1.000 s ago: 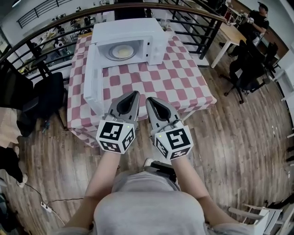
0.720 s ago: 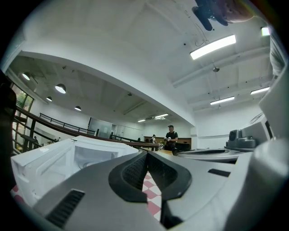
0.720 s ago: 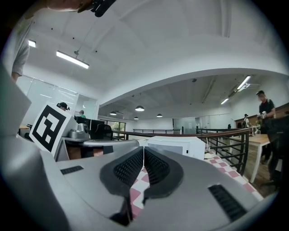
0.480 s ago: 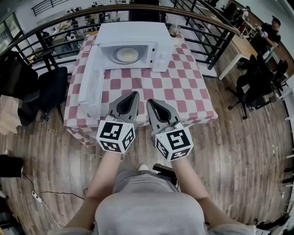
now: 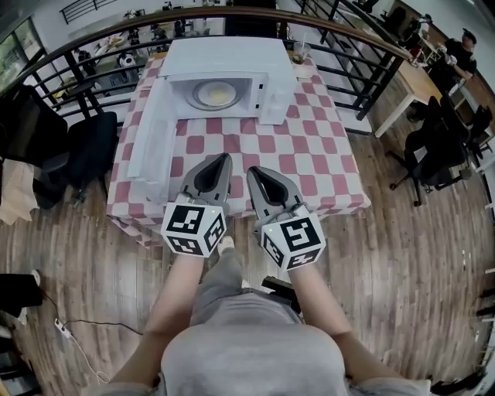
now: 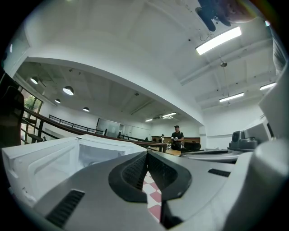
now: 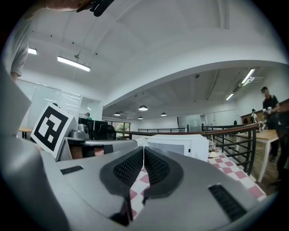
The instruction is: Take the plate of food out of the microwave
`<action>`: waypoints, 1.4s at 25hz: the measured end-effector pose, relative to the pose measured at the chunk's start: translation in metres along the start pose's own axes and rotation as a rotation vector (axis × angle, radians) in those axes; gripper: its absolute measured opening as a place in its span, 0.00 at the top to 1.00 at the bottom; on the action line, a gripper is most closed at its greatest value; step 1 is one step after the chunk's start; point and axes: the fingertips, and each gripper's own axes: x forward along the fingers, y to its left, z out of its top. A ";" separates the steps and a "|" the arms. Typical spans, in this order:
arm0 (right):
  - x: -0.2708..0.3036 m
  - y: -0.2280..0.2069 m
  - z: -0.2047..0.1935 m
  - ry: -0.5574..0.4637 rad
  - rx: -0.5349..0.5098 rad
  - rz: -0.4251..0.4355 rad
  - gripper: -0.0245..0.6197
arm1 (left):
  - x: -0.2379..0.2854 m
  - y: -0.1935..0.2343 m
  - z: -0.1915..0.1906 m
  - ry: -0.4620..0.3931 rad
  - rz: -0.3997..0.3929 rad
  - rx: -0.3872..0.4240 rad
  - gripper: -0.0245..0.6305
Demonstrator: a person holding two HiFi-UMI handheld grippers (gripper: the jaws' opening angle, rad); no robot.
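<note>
The white microwave [image 5: 232, 58] stands at the far end of the checked table [image 5: 309, 155], its door [image 5: 151, 139] swung open to the left. Inside it, a plate of pale food [image 5: 216, 94] lies on the turntable. My left gripper [image 5: 226, 157] and right gripper [image 5: 250, 169] hover side by side over the table's near edge, well short of the microwave. Both are shut with nothing in them. In the left gripper view the closed jaws [image 6: 147, 154] point past the open microwave [image 6: 81, 153]. The right gripper view shows closed jaws [image 7: 143, 149] and the microwave [image 7: 180, 144] ahead.
A black railing [image 5: 340, 23] curves behind the table. A dark chair [image 5: 85, 147] stands left of the table, office chairs [image 5: 433, 147] and a wooden table [image 5: 414, 77] to the right. A cup [image 5: 300, 52] sits beside the microwave. A person [image 5: 464, 46] stands far right.
I have come a little nearer to the table and stand more squarely before it. Both grippers remain shut, side by side, in the same pose.
</note>
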 end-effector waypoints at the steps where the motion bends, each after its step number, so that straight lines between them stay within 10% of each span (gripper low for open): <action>1: 0.001 -0.003 -0.001 0.002 0.000 0.000 0.92 | 0.003 0.001 -0.001 0.001 0.000 -0.001 0.96; 35: 0.177 -0.095 -0.032 0.082 0.033 0.066 0.92 | 0.149 0.127 -0.028 0.064 0.069 -0.043 0.96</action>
